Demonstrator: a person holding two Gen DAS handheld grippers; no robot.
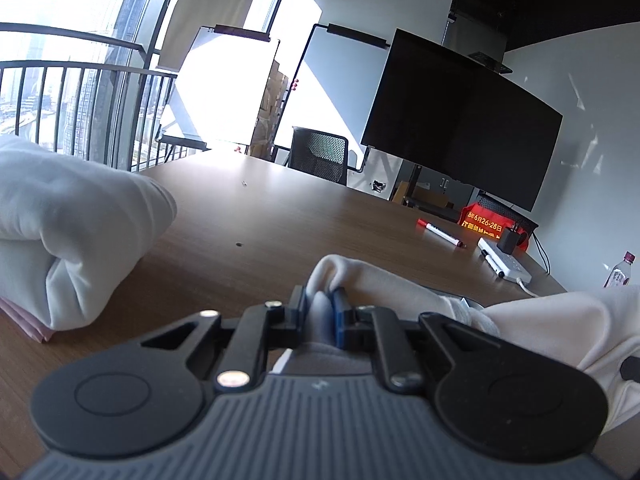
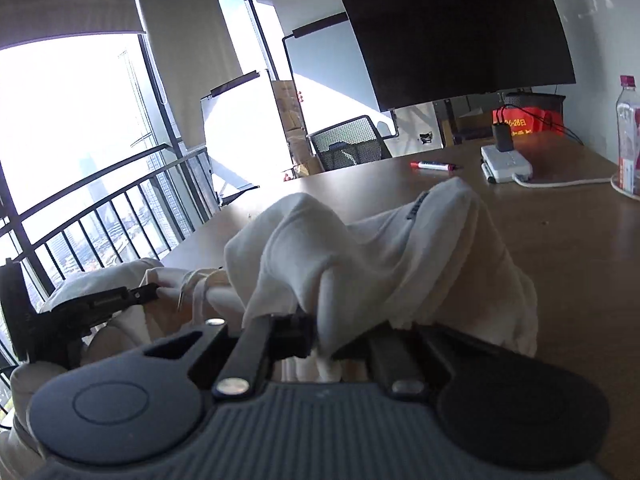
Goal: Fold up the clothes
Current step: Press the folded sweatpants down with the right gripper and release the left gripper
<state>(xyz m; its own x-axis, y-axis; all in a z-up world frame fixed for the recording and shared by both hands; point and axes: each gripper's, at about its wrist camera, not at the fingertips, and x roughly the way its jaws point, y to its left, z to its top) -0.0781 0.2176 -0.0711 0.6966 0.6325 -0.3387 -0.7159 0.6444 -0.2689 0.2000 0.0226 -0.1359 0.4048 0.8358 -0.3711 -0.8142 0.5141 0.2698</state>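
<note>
A cream white garment (image 2: 384, 248) is bunched up above the brown table (image 2: 540, 248). My right gripper (image 2: 326, 340) is shut on a fold of it, and cloth drapes over the fingers. My left gripper (image 1: 323, 308) is shut on another edge of the same garment (image 1: 400, 284), which trails off to the right. The left gripper also shows at the left of the right wrist view (image 2: 148, 294), pinching the cloth. A folded white garment (image 1: 68, 220) lies on the table at the left, on top of something pink (image 1: 28, 326).
A red-capped marker (image 1: 440, 233), a white power strip (image 1: 506, 264) with a black charger and a water bottle (image 2: 628, 136) lie at the table's far right. A mesh chair (image 1: 320, 156), whiteboards and a large dark screen (image 1: 460, 120) stand behind the table. A window railing is at left.
</note>
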